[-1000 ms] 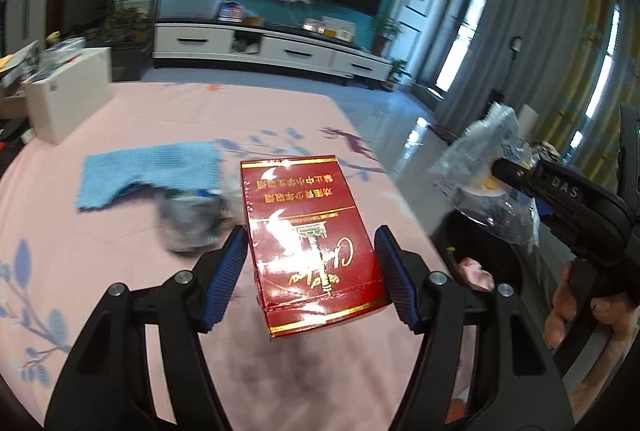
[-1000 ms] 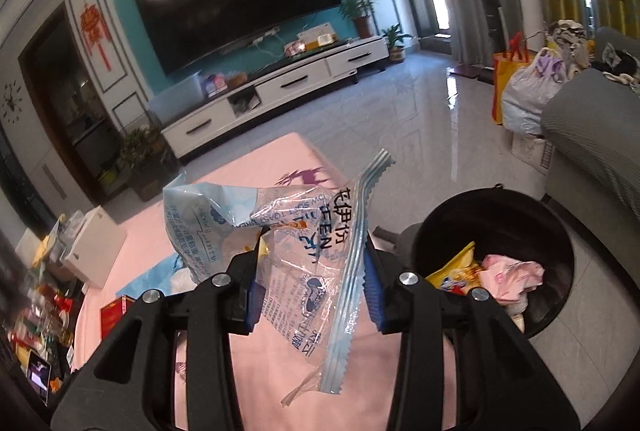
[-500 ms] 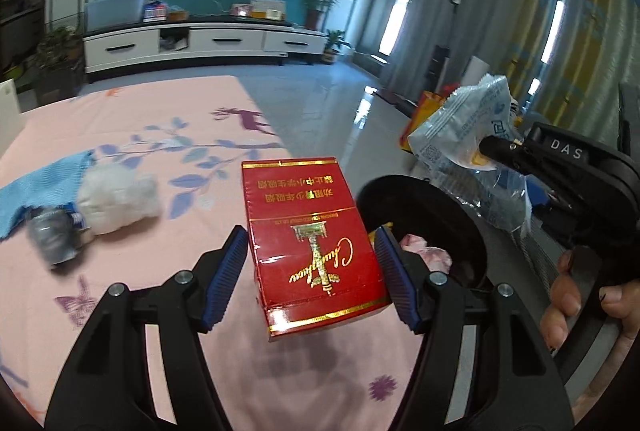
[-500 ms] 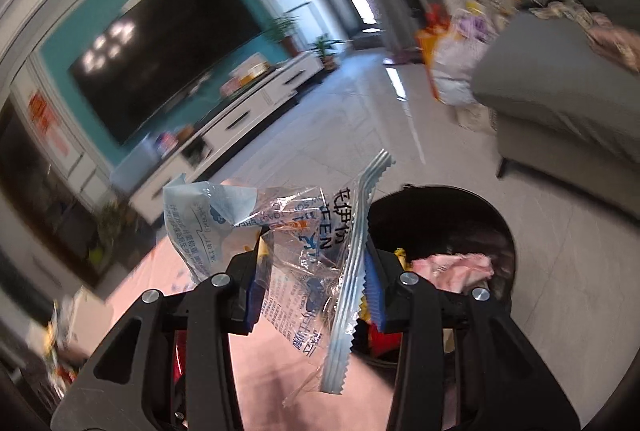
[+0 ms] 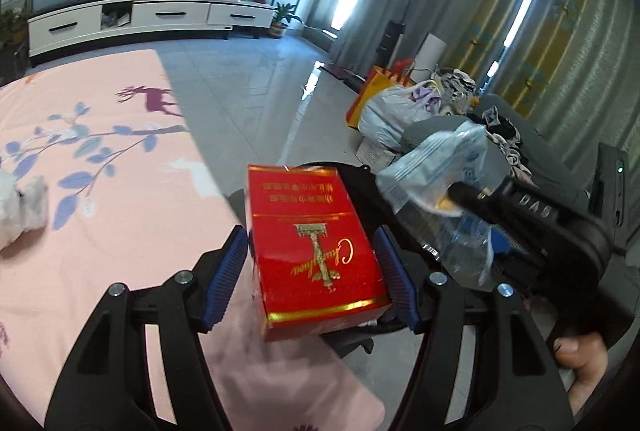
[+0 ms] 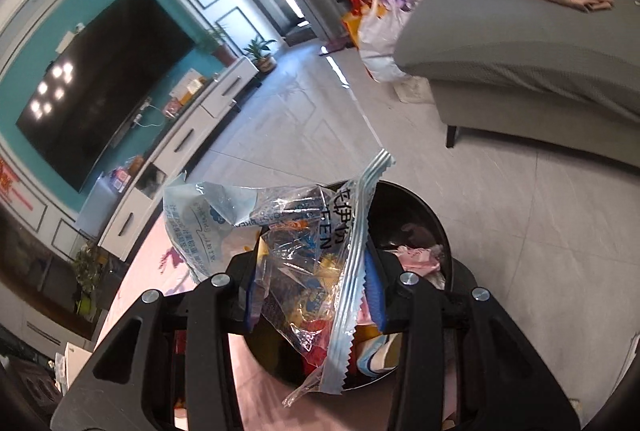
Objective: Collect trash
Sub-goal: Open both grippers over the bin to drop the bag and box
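Observation:
My left gripper (image 5: 312, 259) is shut on a red cigarette box (image 5: 312, 247) with gold print, held over the table's right edge. A black trash bin (image 5: 360, 187) shows just behind the box. My right gripper (image 6: 312, 287) is shut on a clear and blue plastic wrapper (image 6: 304, 243), held right above the black trash bin (image 6: 420, 215), which holds pink and yellow trash. The right gripper with the wrapper (image 5: 440, 175) also shows at right in the left wrist view.
A pink floral tablecloth (image 5: 100, 171) covers the table at left, with a white crumpled wad (image 5: 20, 207) at its left edge. A grey sofa (image 6: 520, 43) and bags (image 5: 400, 103) stand on the tiled floor beyond the bin.
Both grippers have swung right from over the table toward the bin. The blue cloth and grey item have left the view. The wrapper is now directly above the bin.

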### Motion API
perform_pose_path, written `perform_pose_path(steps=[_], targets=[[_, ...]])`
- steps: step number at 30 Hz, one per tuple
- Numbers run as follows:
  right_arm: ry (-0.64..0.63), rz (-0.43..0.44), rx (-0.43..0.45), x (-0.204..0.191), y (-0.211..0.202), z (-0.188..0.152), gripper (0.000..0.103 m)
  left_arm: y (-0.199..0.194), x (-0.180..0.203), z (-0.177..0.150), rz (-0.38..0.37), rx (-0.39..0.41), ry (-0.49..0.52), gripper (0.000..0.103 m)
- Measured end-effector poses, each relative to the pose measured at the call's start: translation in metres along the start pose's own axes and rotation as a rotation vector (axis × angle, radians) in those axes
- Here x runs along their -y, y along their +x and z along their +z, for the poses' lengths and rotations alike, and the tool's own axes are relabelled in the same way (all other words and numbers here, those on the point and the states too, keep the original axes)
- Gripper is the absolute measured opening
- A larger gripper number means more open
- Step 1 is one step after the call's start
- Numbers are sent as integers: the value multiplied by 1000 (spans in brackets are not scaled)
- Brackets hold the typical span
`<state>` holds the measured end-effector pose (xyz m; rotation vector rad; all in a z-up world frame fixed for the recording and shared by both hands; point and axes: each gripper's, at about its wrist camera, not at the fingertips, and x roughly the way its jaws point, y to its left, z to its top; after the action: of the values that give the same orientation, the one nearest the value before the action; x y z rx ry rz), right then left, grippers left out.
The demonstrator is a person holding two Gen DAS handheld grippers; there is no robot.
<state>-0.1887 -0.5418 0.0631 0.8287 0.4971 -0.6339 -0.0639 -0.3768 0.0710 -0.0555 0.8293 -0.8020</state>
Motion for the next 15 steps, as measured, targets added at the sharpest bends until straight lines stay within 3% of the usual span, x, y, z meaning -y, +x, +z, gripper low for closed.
perform_pose_path(steps=[1, 3, 8, 15], targets=[[10, -6, -16, 3, 5, 0, 42, 3, 3, 0, -6, -3, 4, 66], [22, -14, -37, 7, 12, -1, 42, 14, 7, 1, -29, -18, 10, 55], [46, -43, -79, 14, 25, -2, 42, 48, 12, -2, -95, -109, -6, 48], [71, -78, -115, 22, 31, -3, 42, 67, 3, -12, -88, -169, -66, 47]])
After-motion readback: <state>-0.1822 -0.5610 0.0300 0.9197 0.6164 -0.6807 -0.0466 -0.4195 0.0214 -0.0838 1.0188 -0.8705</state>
